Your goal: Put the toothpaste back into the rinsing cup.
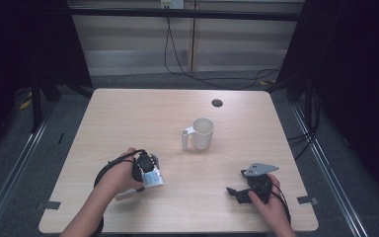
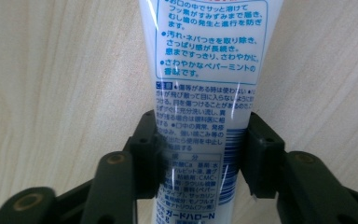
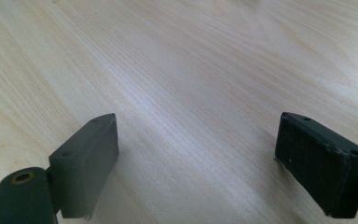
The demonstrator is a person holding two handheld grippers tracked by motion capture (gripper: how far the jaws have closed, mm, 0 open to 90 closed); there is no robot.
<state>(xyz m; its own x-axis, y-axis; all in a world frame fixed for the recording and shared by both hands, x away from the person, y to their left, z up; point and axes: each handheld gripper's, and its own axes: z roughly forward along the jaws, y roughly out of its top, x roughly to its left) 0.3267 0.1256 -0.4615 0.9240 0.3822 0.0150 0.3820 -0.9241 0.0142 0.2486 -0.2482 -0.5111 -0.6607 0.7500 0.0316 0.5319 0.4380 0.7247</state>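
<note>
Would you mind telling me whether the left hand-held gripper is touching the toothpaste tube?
Touching. In the left gripper view, the left hand-held gripper has both black pads pressed against the sides of the toothpaste tube, which lies on the table.

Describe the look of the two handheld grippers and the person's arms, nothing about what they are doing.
Both grippers are black. The left gripper trails a black cable looping round the hand. The right gripper carries a grey three-cornered plate on top and a black cable along the wrist. Up close, each has two blocky matt black jaws with small screw holes, on arms with brass-coloured pivot pins. The forearms are bare, with no sleeves visible.
</note>
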